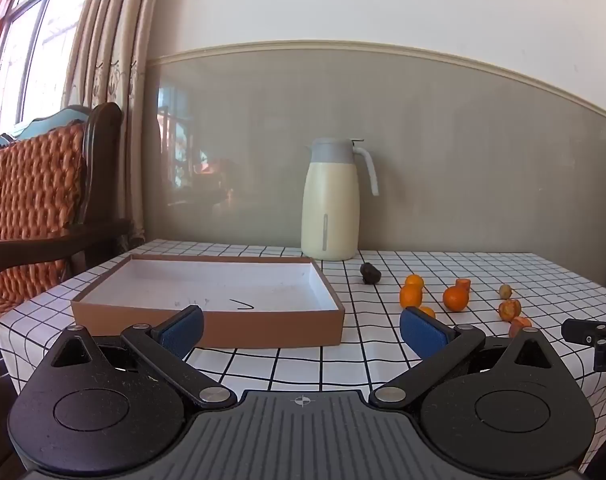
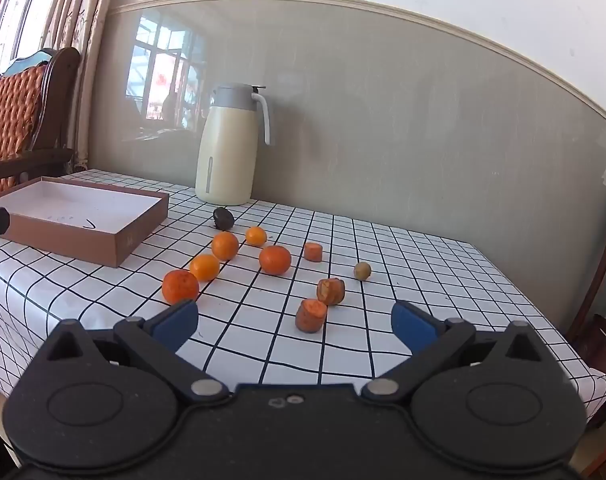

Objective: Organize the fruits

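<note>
- Five round orange fruits sit on the tabletop, which has a white cloth with black squares. All lie to the right of the brown box.
- The nearest orange is darker and a bit bumpy. Next to it is a lighter orange, then a third orange, then a small orange. A big orange sits farther right of the box.
- Three cut orange chunks lie even farther from the box: a front chunk with its flat cut face up, a torn chunk showing a pale inside, and a back chunk standing short and stubby.
- A small greenish-brown fruit lies farthest right of the box. A dark fruit lies just behind the box's right corner, its long side pointing left to right.
- The box is wide and flat, white inside, with nothing in it but a small black mark. Its long side runs left to right in the left view.
- A cream jug with a grey lid stands behind the box, by the wall.
- The left hand-held gripper is wide open and holds nothing. It is in front of the box.
- The right hand-held gripper is wide open too, holding nothing, to the right of the box.
- In the left view some oranges hide behind a blue finger. What the dark fruit is, I cannot tell.
</note>
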Motion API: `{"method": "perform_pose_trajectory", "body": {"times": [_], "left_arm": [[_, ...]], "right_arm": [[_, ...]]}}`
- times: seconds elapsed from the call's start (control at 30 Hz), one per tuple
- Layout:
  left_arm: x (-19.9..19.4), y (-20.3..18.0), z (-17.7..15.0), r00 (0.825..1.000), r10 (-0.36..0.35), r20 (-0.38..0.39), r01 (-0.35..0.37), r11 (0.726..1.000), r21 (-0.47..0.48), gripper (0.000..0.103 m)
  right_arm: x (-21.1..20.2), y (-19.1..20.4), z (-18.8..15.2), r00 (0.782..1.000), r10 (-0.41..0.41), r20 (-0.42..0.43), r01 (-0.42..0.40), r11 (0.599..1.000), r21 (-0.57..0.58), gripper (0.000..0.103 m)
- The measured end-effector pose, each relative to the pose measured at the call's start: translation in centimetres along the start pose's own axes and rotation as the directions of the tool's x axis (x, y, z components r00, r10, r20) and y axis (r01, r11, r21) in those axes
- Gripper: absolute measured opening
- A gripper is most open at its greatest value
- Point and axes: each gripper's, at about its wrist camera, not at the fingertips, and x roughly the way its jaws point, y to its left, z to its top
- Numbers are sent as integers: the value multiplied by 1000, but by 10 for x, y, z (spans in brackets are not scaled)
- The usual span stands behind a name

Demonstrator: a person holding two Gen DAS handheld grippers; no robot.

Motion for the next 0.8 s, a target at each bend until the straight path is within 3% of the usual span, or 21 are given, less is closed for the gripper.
{"method": "perform_pose_trajectory", "body": {"times": [0.8], "left_arm": [[2, 0, -1, 1000, -3, -5, 3, 1000, 10, 103]], "right_arm": [[1, -1, 1, 1000, 5, -4, -5, 1000, 9, 97]]}}
